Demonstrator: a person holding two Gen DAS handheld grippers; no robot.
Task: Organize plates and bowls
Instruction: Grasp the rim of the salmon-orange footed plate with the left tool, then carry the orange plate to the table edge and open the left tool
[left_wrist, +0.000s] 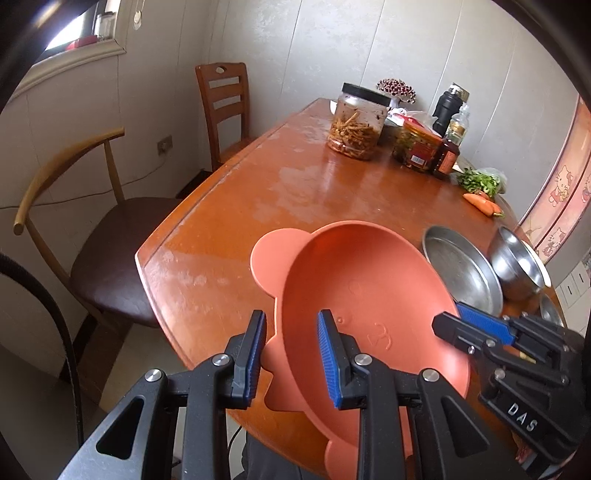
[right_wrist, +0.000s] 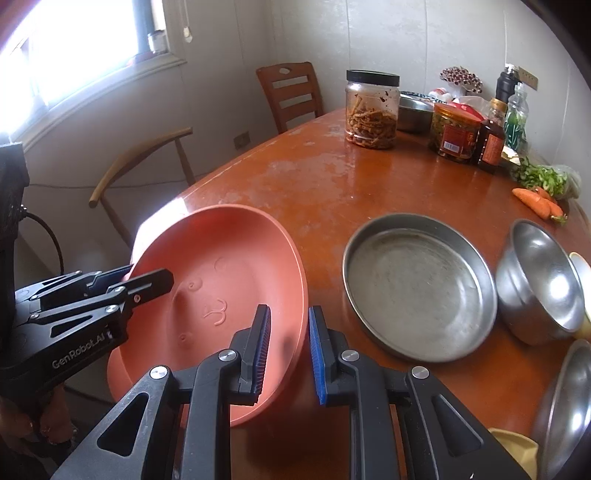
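Note:
An orange bowl with a bear face moulded in its bottom hangs tilted over the near edge of the wooden table. My left gripper is shut on its left rim; an orange ear-shaped flange shows beside that rim. My right gripper is shut on the right rim. Each wrist view also shows the other gripper clamped on the opposite rim: the right gripper and the left gripper. A round steel pan and a steel bowl sit to the right.
Another steel bowl lies at the near right corner. A big jar, smaller jars and bottles, greens and carrots crowd the far side of the table. Two chairs stand on the left.

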